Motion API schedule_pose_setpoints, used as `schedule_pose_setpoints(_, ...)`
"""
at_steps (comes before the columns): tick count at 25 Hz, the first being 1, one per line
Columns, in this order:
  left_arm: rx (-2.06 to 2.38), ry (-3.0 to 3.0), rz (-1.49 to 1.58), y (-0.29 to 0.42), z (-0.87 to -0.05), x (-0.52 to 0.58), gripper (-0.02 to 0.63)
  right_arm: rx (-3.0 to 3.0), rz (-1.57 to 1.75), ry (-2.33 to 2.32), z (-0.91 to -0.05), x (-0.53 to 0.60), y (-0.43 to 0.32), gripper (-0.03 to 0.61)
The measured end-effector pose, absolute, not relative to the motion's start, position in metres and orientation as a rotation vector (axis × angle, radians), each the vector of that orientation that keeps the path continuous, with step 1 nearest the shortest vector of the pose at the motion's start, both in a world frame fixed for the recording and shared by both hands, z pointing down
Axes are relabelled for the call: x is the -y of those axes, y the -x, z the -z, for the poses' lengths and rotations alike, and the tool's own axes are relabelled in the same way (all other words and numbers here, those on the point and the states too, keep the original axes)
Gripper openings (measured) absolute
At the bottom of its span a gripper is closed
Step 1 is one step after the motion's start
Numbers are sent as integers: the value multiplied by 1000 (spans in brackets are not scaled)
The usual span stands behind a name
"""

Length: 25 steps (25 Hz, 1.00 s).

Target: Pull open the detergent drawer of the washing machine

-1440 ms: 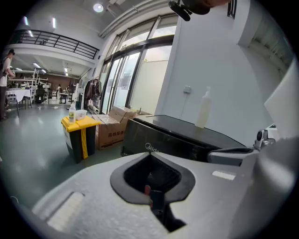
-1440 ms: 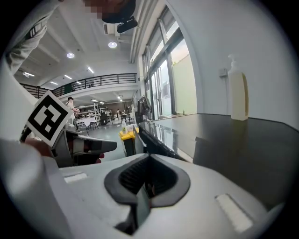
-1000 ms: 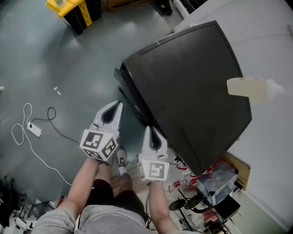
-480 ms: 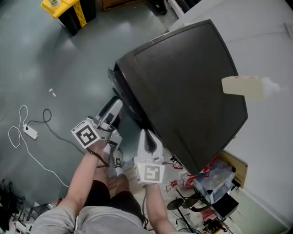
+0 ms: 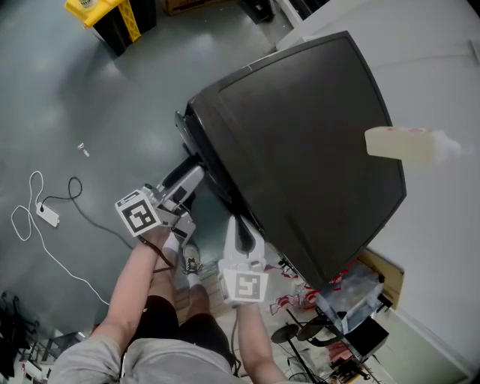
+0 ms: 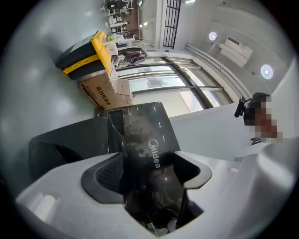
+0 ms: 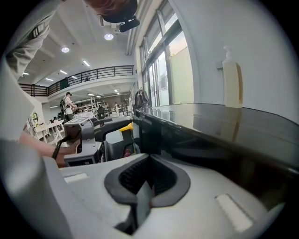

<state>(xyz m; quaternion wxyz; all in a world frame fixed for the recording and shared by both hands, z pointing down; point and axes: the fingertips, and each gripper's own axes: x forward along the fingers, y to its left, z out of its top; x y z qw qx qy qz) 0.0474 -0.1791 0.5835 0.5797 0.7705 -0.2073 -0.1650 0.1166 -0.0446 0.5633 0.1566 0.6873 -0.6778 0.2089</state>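
Fingers point(image 5: 182, 185) of the left gripper point(image 5: 195, 172) meet the washer point(image 5: 300, 135) front in the head view, with the right gripper point(image 5: 240, 223) beside them. Left gripper view: jaws opening, spread wide either side of the glossy drawer point(image 6: 140, 135), marked "Midea". Right gripper view: jaws closed together, empty.

Grey floor point(image 5: 112, 105) underfoot. Standing on it at right, big dark washing machine point(image 5: 300, 150). Up in the top left corner, yellow-and-black bin point(image 5: 112, 16). Lying loose at far left, white corded plug strip point(image 5: 46, 216).
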Motion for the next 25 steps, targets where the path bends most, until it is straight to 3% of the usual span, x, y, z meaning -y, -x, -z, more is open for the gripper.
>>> schedule_pose_setpoints(14, 288, -1615, 522, -61, -586, 174, 339, 1915, -605, -1975, -567, 38, -119, 5)
schedule_pose_setpoints(16, 243, -1622, 545, -62, -583, 174, 295, 1913, -605, -1973, -567, 39, -118, 5)
schedule_pose_setpoints(25, 166, -1623, 605, -63, -585, 172, 224, 1903, -606, -1969, -572, 39, -116, 5)
